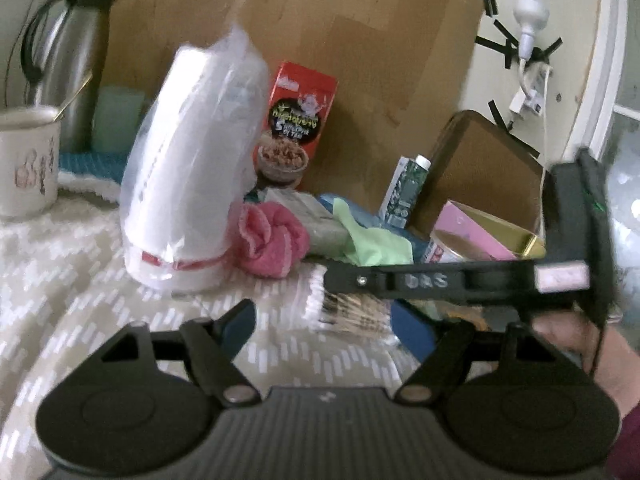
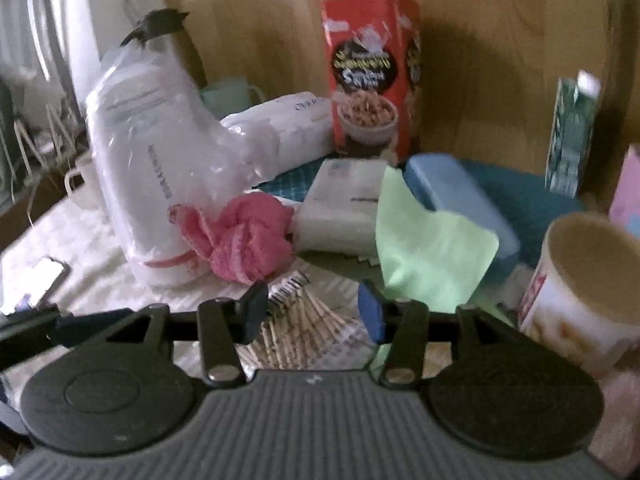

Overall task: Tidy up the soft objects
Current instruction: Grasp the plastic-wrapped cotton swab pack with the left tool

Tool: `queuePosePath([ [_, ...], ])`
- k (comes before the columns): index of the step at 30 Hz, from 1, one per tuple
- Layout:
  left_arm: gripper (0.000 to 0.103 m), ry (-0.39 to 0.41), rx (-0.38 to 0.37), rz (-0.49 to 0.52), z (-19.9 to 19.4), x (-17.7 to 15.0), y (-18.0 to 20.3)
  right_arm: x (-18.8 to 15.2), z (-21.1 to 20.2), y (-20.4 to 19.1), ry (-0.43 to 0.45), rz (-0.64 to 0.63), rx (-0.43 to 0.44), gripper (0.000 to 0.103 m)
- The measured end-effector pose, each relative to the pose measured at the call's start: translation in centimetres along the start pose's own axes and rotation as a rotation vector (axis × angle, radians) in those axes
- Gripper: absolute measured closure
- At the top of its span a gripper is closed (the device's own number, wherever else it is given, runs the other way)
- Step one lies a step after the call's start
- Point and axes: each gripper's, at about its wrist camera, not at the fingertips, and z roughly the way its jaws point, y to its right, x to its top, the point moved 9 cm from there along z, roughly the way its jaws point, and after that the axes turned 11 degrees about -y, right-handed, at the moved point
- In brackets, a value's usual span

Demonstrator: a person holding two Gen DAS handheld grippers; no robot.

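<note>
Left wrist view: the left gripper (image 1: 324, 330) hangs over the patterned surface (image 1: 80, 300) with its jaws spread and nothing between them. The pink cloth (image 1: 270, 240) lies bunched on the surface, touching the base of the tall white plastic-wrapped stack (image 1: 188, 184). The green cloth (image 1: 372, 240) lies just to its right among the boxes. The right gripper (image 1: 460, 280) crosses the frame from the right, above a bundle of cotton swabs (image 1: 348, 308).

Right wrist view: the right gripper (image 2: 316, 312) has its jaws parted and holds nothing; the cotton swabs (image 2: 304, 332) lie below the gap. The pink cloth (image 2: 240, 240) sits just ahead, left of centre. The green cloth (image 2: 432, 252) is draped over a blue case (image 2: 452, 188). A red cereal box (image 2: 368, 72) stands upright behind.
</note>
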Motion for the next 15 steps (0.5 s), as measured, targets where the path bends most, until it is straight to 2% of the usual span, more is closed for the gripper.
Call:
queuePosePath([
  [1, 0.019, -0.015, -0.021, -0.003, 0.2, 0.0, 0.0, -0.5, -0.5, -0.2, 0.006, -0.002, 0.011, 0.064],
  [3, 0.017, -0.023, -0.05, 0.028, 0.2, -0.1, 0.7, -1.3, -1.4, -0.1, 0.016, 0.017, 0.028, 0.067],
  [8, 0.01, -0.005, -0.035, 0.163, 0.1, -0.6, 2.9, -2.9, -2.9, 1.2, 0.007, 0.093, 0.118, 0.071],
  [10, 0.01, -0.008, -0.038, 0.171, 0.1, -0.6, 3.2, -3.3, -3.1, 1.2, -0.004, 0.103, 0.159, 0.071],
  [15, 0.01, -0.003, -0.037, 0.144, 0.0, -0.5, 2.7, -3.3, -3.0, 0.9, -0.01, 0.125, 0.19, 0.071],
])
